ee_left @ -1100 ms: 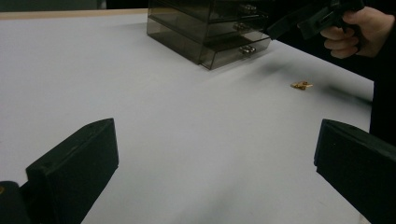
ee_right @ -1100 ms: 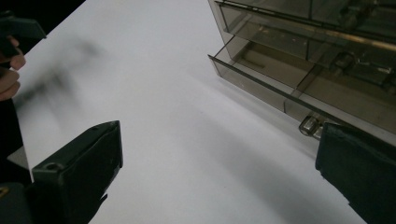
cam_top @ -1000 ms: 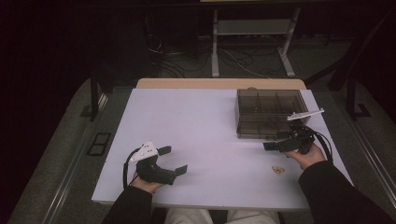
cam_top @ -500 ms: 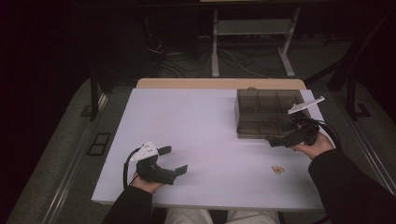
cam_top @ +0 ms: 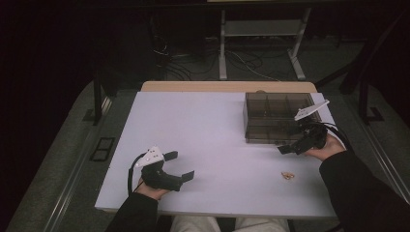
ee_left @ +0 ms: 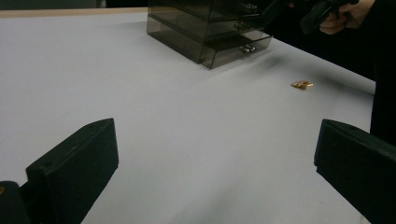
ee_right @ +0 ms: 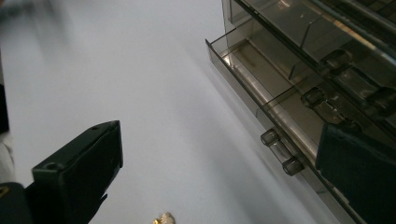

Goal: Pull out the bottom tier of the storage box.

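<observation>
Two grippers, both spread wide: left gripper (cam_top: pixel 182 165) low near the tabletop's near edge, right gripper (cam_top: pixel 288 145) by the dark drawer box (cam_top: pixel 270 116) at the far right corner, bottom drawer (ee_right: pixel 261 107) pulled out. Small gold piece (cam_top: pixel 288 176) near the right edge. White tabletop (cam_top: pixel 203 125), dark room.

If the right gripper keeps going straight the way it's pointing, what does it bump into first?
Probably the bottom drawer of the smoky plastic drawer box. The right gripper is open beside it, one jaw already near the drawer's handle. Depth is hard to judge, so it might skim past.
</observation>
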`<state>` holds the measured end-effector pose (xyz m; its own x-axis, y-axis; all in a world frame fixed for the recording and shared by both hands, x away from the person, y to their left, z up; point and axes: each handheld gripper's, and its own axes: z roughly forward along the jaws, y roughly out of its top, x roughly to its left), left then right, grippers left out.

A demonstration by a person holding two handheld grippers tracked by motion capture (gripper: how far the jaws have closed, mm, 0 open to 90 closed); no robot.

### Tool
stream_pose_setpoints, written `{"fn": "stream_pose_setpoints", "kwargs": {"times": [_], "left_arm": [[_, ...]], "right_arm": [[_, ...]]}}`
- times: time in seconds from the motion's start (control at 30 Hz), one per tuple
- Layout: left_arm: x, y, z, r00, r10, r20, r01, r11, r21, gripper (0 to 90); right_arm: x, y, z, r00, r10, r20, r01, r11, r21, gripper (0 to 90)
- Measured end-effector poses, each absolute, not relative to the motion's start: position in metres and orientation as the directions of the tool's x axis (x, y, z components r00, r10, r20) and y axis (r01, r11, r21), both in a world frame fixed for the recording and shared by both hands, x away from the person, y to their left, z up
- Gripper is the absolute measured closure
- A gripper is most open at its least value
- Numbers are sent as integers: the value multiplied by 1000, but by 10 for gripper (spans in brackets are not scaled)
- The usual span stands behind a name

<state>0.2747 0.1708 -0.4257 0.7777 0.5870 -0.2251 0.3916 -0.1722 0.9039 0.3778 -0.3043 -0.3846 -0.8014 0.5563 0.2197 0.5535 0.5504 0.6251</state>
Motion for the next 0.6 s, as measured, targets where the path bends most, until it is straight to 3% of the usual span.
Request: {"fn": "stream_pose_setpoints", "kwargs": {"times": [0.43,0.5,0.6], "left_arm": [[275,171,-426,778,586,-227,392,-171,904,0],[275,171,-426,777,587,-227,392,-170,904,0],[275,171,-426,777,587,-227,392,-170,904,0]], "right_arm": [[380,-290,-397,-845,516,143,485,623,613,6],[381,-288,-398,-849,510,141,479,628,614,72],[382,-285,-399,-855,500,139,470,631,617,77]]}}
